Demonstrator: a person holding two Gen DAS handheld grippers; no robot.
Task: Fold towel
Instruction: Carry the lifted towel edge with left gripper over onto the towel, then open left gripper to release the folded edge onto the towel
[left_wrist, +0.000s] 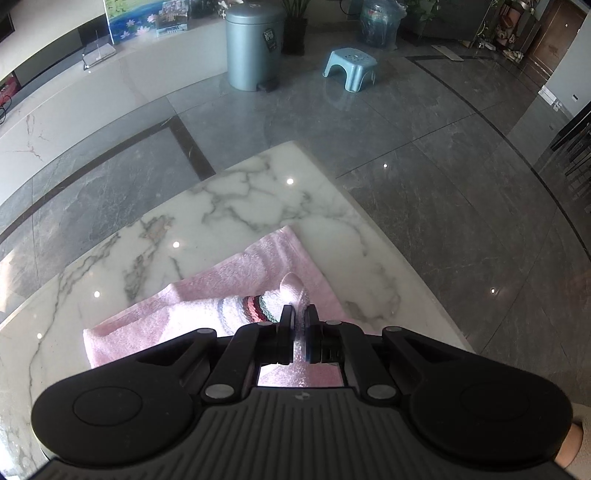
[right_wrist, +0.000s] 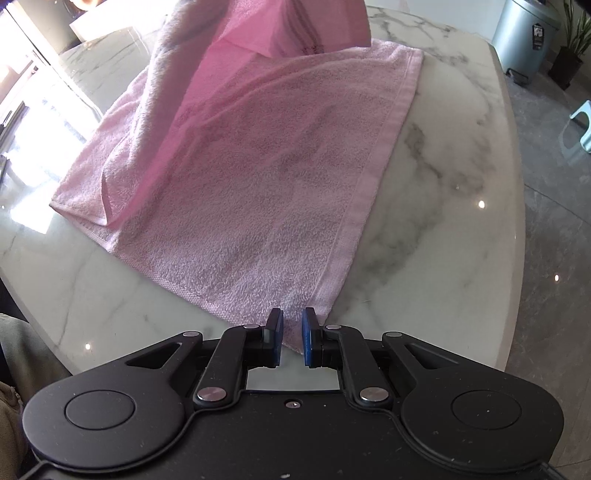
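Note:
A pink towel (left_wrist: 236, 280) lies on the white marble table (left_wrist: 240, 199). My left gripper (left_wrist: 299, 314) is shut on a towel corner next to its striped band (left_wrist: 258, 308), above the flat cloth. In the right wrist view the towel (right_wrist: 258, 166) spreads ahead of me, and its far part (right_wrist: 295, 26) hangs lifted at the top, with the striped band showing. My right gripper (right_wrist: 292, 321) has its blue pads (right_wrist: 308, 336) closed on the near corner of the towel, close to the table's front edge.
Grey tiled floor surrounds the table, whose rounded edge (right_wrist: 517, 221) runs down the right. A grey-blue pedal bin (left_wrist: 255, 44) and a small light-blue stool (left_wrist: 351, 68) stand on the floor beyond. A person's hand (left_wrist: 576, 443) shows at the lower right.

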